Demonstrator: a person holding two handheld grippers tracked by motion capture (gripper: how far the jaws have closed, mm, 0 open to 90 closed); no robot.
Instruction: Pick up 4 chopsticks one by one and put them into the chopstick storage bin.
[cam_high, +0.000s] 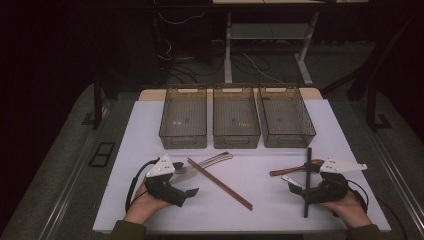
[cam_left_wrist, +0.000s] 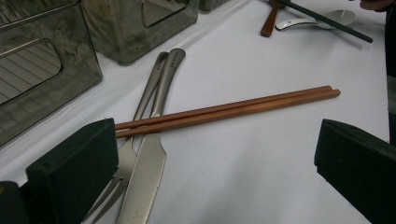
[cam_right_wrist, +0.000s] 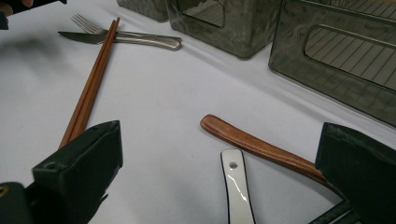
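Note:
My left gripper (cam_high: 184, 180) (cam_left_wrist: 215, 172) rests on the white table at the near left, jaws open. Ahead of it lies a pair of brown chopsticks (cam_high: 220, 183) (cam_left_wrist: 233, 107) (cam_right_wrist: 88, 93), laid across a steel knife (cam_left_wrist: 147, 172) and a fork (cam_left_wrist: 152, 81). At the near right my right gripper (cam_high: 296, 181) (cam_right_wrist: 219, 172) also stands open. A wooden spoon (cam_high: 287, 171) (cam_right_wrist: 252, 142) and a white spoon (cam_right_wrist: 236, 186) lie between its jaws, untouched. Dark chopsticks (cam_high: 307, 175) (cam_left_wrist: 327, 18) cross them.
Three translucent grey bins stand side by side at the back of the table: left (cam_high: 183, 140), middle (cam_high: 236, 140), right (cam_high: 290, 140). Bare white tabletop (cam_high: 265, 165) lies between the two groups of cutlery. Beyond the table are desk legs and cables.

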